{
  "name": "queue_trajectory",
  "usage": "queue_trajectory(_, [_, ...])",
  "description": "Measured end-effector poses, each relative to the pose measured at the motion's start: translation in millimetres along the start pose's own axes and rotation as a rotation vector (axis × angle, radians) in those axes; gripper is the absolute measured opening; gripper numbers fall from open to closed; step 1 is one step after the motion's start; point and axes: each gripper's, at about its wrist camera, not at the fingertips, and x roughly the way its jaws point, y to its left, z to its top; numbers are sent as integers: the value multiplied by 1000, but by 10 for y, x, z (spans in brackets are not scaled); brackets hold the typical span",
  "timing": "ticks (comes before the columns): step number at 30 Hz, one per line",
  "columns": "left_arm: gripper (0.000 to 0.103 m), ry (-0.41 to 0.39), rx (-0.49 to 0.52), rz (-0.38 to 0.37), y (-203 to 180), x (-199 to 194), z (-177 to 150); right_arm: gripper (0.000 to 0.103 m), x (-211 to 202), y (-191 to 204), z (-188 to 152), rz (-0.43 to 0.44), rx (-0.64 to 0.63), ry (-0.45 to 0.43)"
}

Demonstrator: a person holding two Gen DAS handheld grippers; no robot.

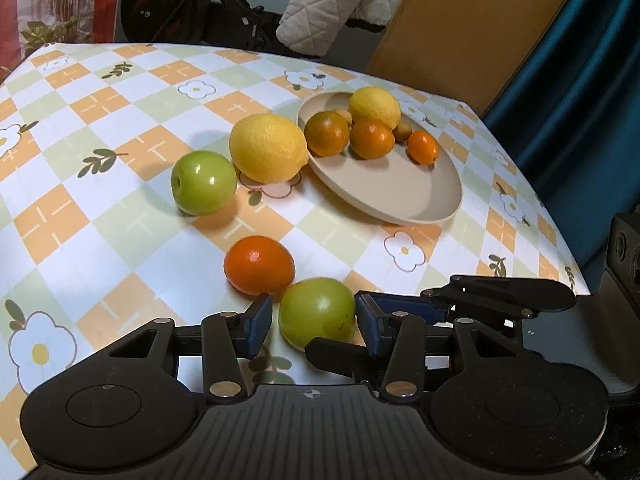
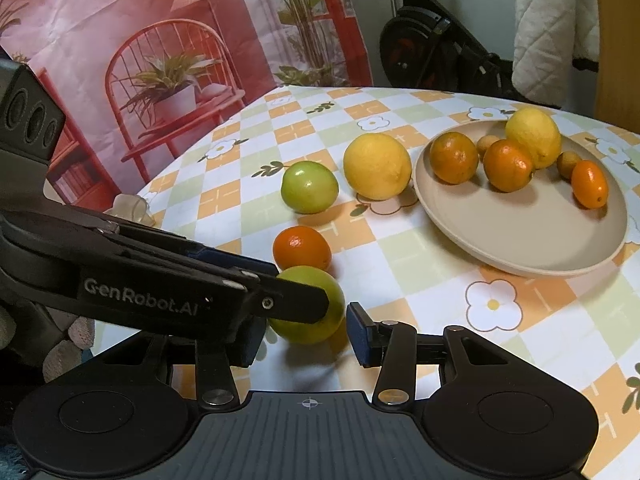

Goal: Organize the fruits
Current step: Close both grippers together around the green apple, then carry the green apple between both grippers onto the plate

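Note:
A beige plate (image 1: 400,200) (image 2: 520,240) holds a lemon (image 1: 374,106), two oranges (image 1: 372,138), a small orange kumquat (image 1: 423,147) and small brownish fruits. On the cloth lie a big lemon (image 1: 267,148) (image 2: 377,166), a green apple (image 1: 203,182) (image 2: 309,187), a tangerine (image 1: 258,265) (image 2: 301,248) and a nearer green apple (image 1: 317,313) (image 2: 312,312). My left gripper (image 1: 314,320) is open, its pads on either side of the near apple with small gaps. My right gripper (image 2: 306,334) is open just behind the same apple, with the left gripper's finger (image 2: 224,280) crossing in front.
The table has a checkered flower-print cloth (image 1: 100,100); its right edge (image 1: 560,240) drops off near a blue curtain. An exercise bike (image 2: 432,48) and a white quilted cloth (image 1: 340,0) stand behind the table. A red printed backdrop (image 2: 160,60) hangs at the left.

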Motion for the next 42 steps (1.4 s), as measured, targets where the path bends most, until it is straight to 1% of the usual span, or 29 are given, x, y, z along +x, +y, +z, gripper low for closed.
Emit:
queue_trajectory(6, [49, 3, 7, -4, -5, 19, -7, 41, 22, -24, -18, 5, 16, 7])
queue_trajectory(11, [46, 1, 8, -9, -3, 28, -5, 41, 57, -36, -20, 13, 31, 5])
queue_trajectory(16, [46, -7, 12, -9, -7, 39, 4, 43, 99, -68, -27, 17, 64, -8])
queue_trajectory(26, [46, -28, 32, -31, -89, 27, 60, 41, -14, -88, -30, -6, 46, -50])
queue_trajectory(36, [46, -63, 88, -52, -281, 46, 283, 41, -150, -196, 96, -54, 35, -109])
queue_trajectory(42, [46, -67, 110, -74, -378, 123, 467, 41, -212, -322, 185, -86, 36, -138])
